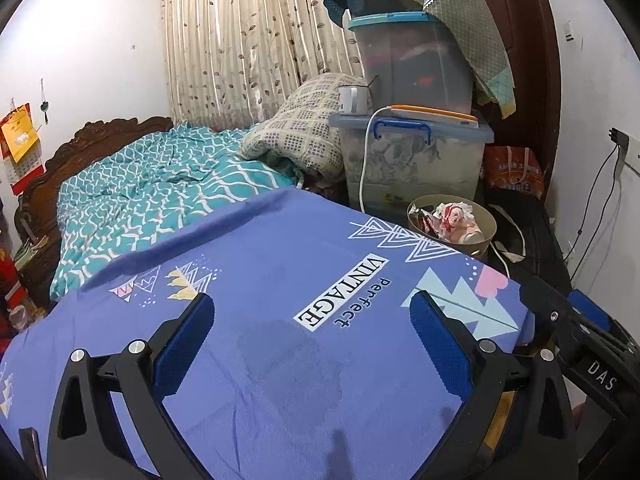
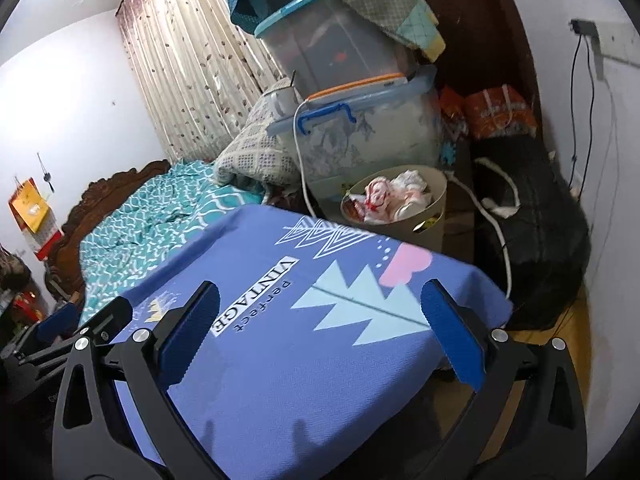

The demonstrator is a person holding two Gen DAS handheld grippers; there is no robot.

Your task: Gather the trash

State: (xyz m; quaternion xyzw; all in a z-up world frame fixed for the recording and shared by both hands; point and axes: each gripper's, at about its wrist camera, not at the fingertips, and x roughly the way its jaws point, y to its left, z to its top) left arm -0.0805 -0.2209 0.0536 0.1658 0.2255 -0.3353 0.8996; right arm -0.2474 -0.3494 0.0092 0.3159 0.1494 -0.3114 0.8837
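Apparently both grippers, left gripper (image 1: 306, 344) and right gripper (image 2: 320, 330), are being held w/ fingers spread wide, nothing gripped, above the purple-covered desk (image 1: 280, 400), prob. because no trash is being seen on it. Trash (image 2: 394, 196) is sitting in the beige bin (image 2: 434, 216) just beyond the desk's far corner. Access is being crowded by storage boxes (image 1: 412, 160) & a white cable (image 1: 364, 168) beside the bin.

a round beige bin (image 1: 490, 232) stands upright on the floor past the far corner of the purple cloth, in front of the stacked storage boxes; it is filled with crumpled white and red-stained trash (image 1: 454, 216), heaped near the rim
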